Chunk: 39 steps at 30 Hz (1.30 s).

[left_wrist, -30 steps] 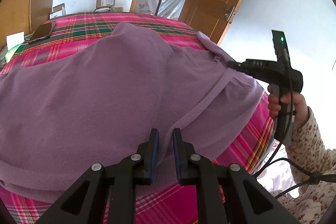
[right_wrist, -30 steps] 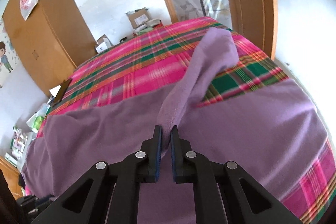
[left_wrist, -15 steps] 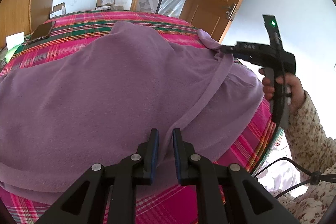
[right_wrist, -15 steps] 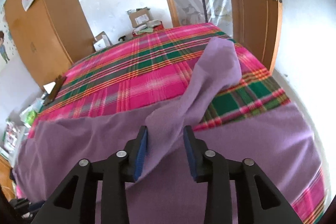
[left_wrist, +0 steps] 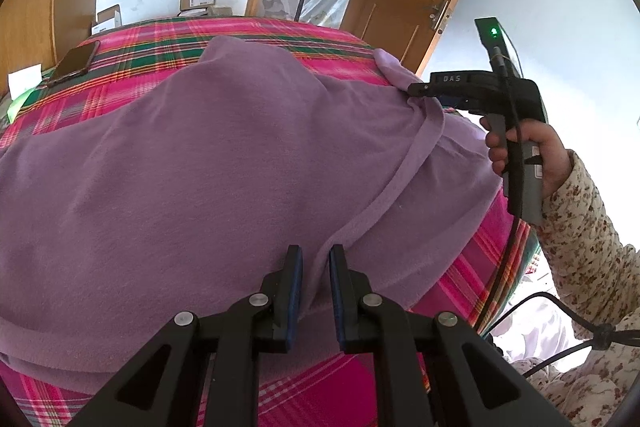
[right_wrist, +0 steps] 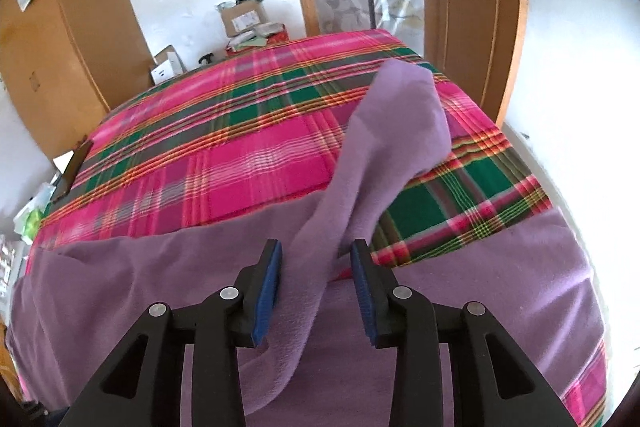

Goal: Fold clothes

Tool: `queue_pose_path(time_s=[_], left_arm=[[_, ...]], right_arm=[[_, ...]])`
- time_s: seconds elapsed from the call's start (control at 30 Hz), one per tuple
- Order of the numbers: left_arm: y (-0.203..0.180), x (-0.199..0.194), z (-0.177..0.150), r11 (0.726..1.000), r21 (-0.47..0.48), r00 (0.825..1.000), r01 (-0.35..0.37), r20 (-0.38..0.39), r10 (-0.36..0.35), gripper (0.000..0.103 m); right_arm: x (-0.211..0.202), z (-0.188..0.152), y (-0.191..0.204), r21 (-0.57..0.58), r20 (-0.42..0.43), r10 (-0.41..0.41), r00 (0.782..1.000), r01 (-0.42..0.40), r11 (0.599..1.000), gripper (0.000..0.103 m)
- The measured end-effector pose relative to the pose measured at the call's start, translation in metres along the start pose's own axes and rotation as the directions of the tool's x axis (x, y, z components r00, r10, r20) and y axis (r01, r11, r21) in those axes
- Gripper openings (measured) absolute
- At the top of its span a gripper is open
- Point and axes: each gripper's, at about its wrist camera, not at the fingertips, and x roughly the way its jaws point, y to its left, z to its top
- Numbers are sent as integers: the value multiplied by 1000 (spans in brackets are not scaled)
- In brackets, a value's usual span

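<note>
The purple garment [left_wrist: 208,163] lay spread across the bed, covering most of the near half of the pink and green plaid bedspread [right_wrist: 224,147], with one sleeve [right_wrist: 396,123] running away from me toward the far right corner of the bed. A hem or band [left_wrist: 404,171] of the same cloth ran diagonally over the garment's right part, from my left fingers up toward my right ones. My left gripper [left_wrist: 315,269] sat low over the near edge of the cloth, its fingers [left_wrist: 294,279] drawn close with only a narrow gap, and a ridge of the purple fabric stood between them; I could not tell for sure whether they pinched it. My right gripper [right_wrist: 316,267] had its fingers [right_wrist: 268,279] spread well apart, the base of the sleeve lying loose between them, gripped by nothing. In the left wrist view my right hand [left_wrist: 532,155], in a floral sleeve [left_wrist: 580,235], held that gripper's handle at the garment's right side, a green light [left_wrist: 493,31] lit on top. A phone [left_wrist: 74,63] rested on the bedspread's far left corner. Beyond the bed stood cardboard boxes [right_wrist: 244,19] against the white wall, a wooden door [right_wrist: 472,11] to the right, and a wooden wardrobe [right_wrist: 68,43] to the left.
</note>
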Motion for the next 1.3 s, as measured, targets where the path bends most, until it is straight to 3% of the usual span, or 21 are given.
queue_pose_path(time_s=[0.13,0.27,0.4,0.57,0.8,0.97,1.13,1.3], left_arm=[[-4,3,0,1000,17,1000,-21,-12,22,13],[-10,5,0,998,48,998,-52,-23,53,13],[-12,6,1,996,56,998,-64,-25,66,13],[-13,3,3,996,53,997,-76,-7,77,4],[-18,-24,13,993,50,988,-104,118,98,3],[-27,-39,18,990,72,978,-121,179,107,3],[-36,-39,13,987,100,980,-124,167,106,3],[-41,-27,2,983,124,985,-137,119,123,3]], right_arm=[[-4,-1,-2,-10,11,3,1000,-3,1000,17],[-11,-4,-6,0,32,22,999,-22,1000,10],[-25,-6,-12,9,78,43,996,-43,999,8],[-48,-8,-20,33,149,67,986,-73,997,7],[-80,-10,-26,32,265,99,959,-111,993,7],[-109,-14,-28,14,353,80,932,-91,996,7],[-135,-24,-34,7,410,56,911,-64,998,7],[-135,-45,-50,25,387,37,921,-50,998,7]])
